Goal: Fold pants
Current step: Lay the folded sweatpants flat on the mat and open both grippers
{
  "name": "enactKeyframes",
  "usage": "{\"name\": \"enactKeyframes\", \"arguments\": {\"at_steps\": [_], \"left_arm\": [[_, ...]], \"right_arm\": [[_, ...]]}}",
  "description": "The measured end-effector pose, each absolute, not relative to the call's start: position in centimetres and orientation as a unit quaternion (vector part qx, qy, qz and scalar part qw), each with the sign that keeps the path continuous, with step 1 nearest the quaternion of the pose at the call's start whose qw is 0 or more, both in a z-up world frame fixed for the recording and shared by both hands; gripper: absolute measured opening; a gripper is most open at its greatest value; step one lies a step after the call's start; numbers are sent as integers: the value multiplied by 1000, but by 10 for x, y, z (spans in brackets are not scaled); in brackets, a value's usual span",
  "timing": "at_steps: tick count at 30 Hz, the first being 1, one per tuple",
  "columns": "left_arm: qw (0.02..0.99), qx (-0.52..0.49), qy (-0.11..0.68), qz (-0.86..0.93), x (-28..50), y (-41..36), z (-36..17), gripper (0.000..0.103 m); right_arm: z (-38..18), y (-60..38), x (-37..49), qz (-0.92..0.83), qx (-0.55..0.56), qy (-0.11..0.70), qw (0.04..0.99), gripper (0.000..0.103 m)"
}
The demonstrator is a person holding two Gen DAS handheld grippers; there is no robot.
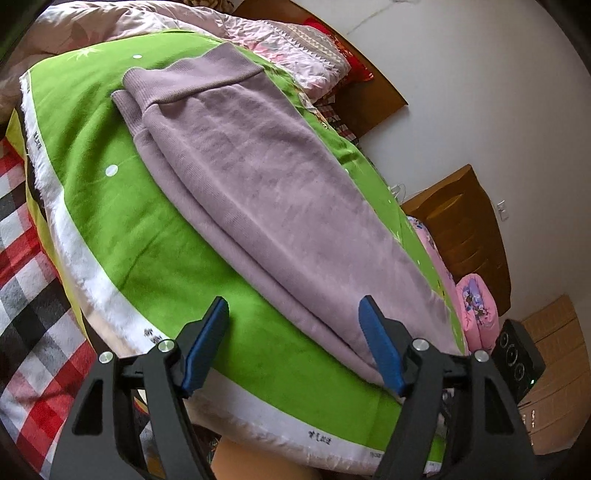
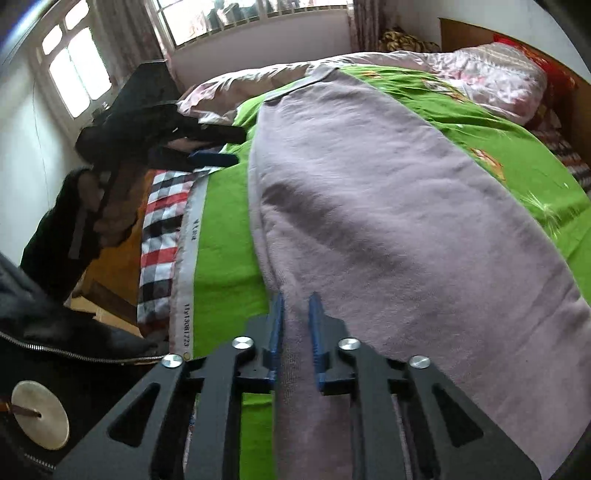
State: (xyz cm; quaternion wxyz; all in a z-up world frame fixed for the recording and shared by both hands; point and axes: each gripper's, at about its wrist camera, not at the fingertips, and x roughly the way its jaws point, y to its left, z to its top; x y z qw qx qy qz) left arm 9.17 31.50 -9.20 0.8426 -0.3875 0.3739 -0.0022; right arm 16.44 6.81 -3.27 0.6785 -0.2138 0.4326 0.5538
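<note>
Lilac pants [image 1: 258, 192] lie lengthwise on a green blanket [image 1: 122, 236], with their ribbed bands [image 1: 192, 79] at the far end. My left gripper [image 1: 293, 299] hovers open above the near end, one blue pad over the blanket and the other over the fabric, holding nothing. In the right wrist view the pants [image 2: 388, 206] fill the middle. My right gripper [image 2: 296, 306] is shut on a raised fold at their near left edge, and cloth runs back between the blue pads [image 2: 279, 325]. The left gripper [image 2: 214, 147] shows at the far left edge of the blanket, held by a hand [image 2: 110, 199].
The blanket [image 2: 221, 229] covers a bed with a red, black and white checked sheet [image 1: 26, 258] [image 2: 166, 221]. A pink quilt [image 1: 295, 40] is bunched by the wooden headboard [image 1: 369, 96]. A wooden nightstand [image 1: 461, 229], a black speaker [image 1: 517, 354] and a window [image 2: 258, 14] surround it. A dark jacket [image 2: 55, 369] is close.
</note>
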Motion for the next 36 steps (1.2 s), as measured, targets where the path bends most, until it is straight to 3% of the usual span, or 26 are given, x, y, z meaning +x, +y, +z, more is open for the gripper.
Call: {"name": "enactKeyframes", "arguments": {"at_steps": [6,20,22,24,25,28,30,36], "left_arm": [[842,-395,367,-15,88,312,-79,75],[831,-417,368,-16,116,307,-84,73],[827,-426,366,-13,119,311,-86,70],[826,-428,367,-5,120,315,-87,52],[825,-428,369,1,119,316,-87,49],[819,-430,379,32,111,320,-85,49],[826,-418,373,61,100,322,-76,54],[826,-424,371,7,103,307,-64,53]], "right_arm": [[-22,45,185,579,-79,465,665,6],[-13,42,177,586,-72,448,671,5],[-12,42,174,588,-75,446,671,5],[-14,43,173,587,-76,448,671,5],[-15,43,173,586,-78,448,671,5],[-14,44,171,585,-85,444,673,5],[-12,44,171,586,-84,441,674,5],[-13,44,175,587,-76,441,674,5]]}}
